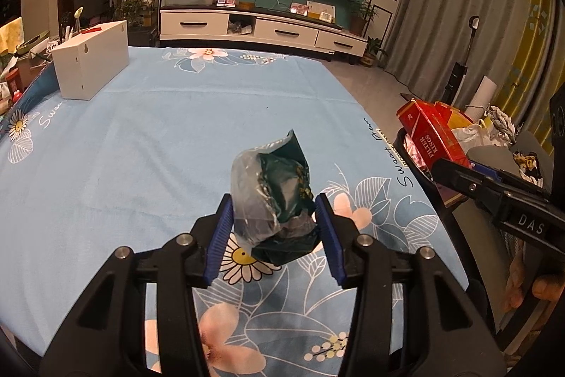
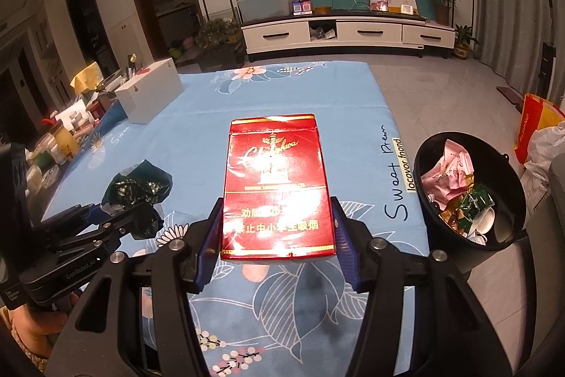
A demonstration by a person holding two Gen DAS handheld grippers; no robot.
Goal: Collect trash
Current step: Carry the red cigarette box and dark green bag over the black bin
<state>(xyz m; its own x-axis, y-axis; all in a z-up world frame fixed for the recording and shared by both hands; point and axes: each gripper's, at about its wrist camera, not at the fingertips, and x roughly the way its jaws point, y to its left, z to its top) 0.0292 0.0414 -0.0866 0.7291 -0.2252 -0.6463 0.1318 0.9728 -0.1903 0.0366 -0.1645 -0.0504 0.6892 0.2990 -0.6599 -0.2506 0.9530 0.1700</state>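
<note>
Across the table (image 1: 141, 129): blue floral cloth fills both my views; a white box (image 1: 91, 59) sits at its far left corner.
Bin (image 2: 441, 232): black, on the floor just off the table's right edge, from my right wrist view; pink and green wrappers and white scraps lie inside.
Carton (image 2: 277, 186): red cigarette carton, flat face up, held above the cloth; my left wrist view shows it over by the bin.
Right gripper (image 2: 277, 228): I have it clamped on the carton, blue pads pressed to both long sides near the end closest to me.
Wrapper (image 1: 279, 196): crumpled dark green and clear plastic, standing up between my left fingers over the daisy print; I cannot tell whether its bottom touches the cloth.
Left gripper (image 1: 275, 228): I have it closed on the wrapper, pads squeezing its sides.
</note>
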